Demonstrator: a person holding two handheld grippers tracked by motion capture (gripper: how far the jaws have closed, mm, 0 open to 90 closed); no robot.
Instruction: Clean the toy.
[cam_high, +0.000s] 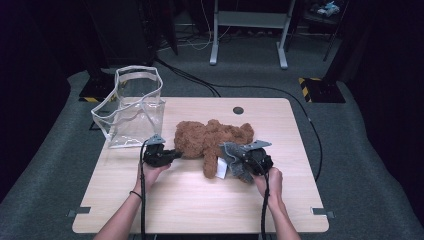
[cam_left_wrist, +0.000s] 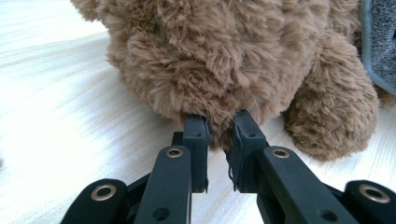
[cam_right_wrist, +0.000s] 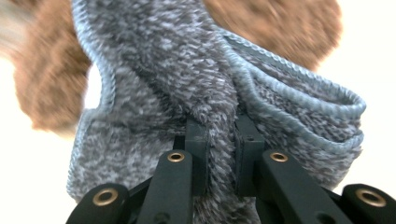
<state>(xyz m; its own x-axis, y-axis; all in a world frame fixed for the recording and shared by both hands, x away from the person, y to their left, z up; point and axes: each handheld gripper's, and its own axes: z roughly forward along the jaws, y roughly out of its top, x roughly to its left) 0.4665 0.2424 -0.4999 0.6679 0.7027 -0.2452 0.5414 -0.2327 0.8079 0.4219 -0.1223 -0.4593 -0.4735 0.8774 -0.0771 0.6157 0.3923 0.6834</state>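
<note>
A brown plush bear (cam_high: 212, 137) lies on the wooden table (cam_high: 190, 200) near its middle. My left gripper (cam_high: 172, 155) sits at the bear's left end, and in the left gripper view its jaws are shut on a tuft of the bear's (cam_left_wrist: 224, 60) fur, left gripper (cam_left_wrist: 219, 128). My right gripper (cam_high: 245, 162) is at the bear's lower right, shut on a grey knitted cloth (cam_high: 234, 159). In the right gripper view the grey cloth (cam_right_wrist: 187, 79) is bunched between the jaws of the right gripper (cam_right_wrist: 219, 128), with the bear (cam_right_wrist: 280, 23) blurred behind it.
A clear plastic bag (cam_high: 131, 107) with white handles stands open at the table's back left corner. A white tag (cam_high: 221, 167) lies by the bear's leg. Cables run from both grippers toward the table's front edge. A round hole (cam_high: 238, 110) marks the table's back.
</note>
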